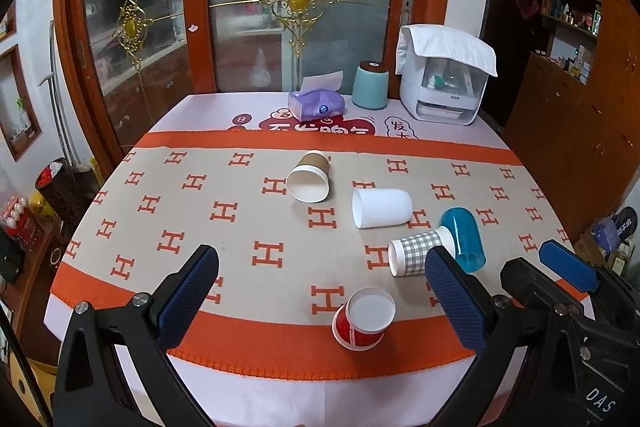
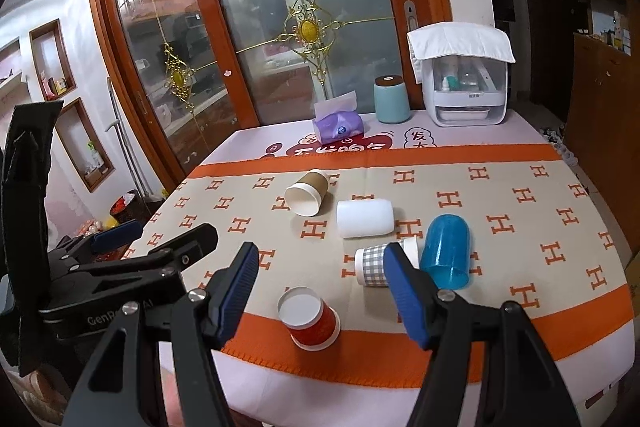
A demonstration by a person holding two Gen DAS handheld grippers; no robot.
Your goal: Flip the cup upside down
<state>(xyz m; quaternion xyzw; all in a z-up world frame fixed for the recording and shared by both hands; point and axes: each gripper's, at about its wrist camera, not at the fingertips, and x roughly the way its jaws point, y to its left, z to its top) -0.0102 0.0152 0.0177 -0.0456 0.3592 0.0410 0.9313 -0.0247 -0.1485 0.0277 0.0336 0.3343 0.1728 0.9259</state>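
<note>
Several cups lie on the patterned cloth. A red paper cup (image 1: 363,319) (image 2: 310,319) stands upside down near the front edge. A grey checked cup (image 1: 420,251) (image 2: 374,264), a white cup (image 1: 382,207) (image 2: 365,218) and a brown paper cup (image 1: 309,177) (image 2: 306,192) lie on their sides. A blue plastic cup (image 1: 464,239) (image 2: 446,251) lies tilted by the checked cup. My left gripper (image 1: 322,301) is open and empty above the front edge. My right gripper (image 2: 320,293) is open and empty, just above the red cup.
At the back of the table (image 1: 224,107) stand a purple tissue pack (image 1: 316,105), a teal canister (image 1: 370,85) and a white appliance under a towel (image 1: 444,83). Glass doors stand behind. The right gripper shows at the right in the left wrist view (image 1: 568,267).
</note>
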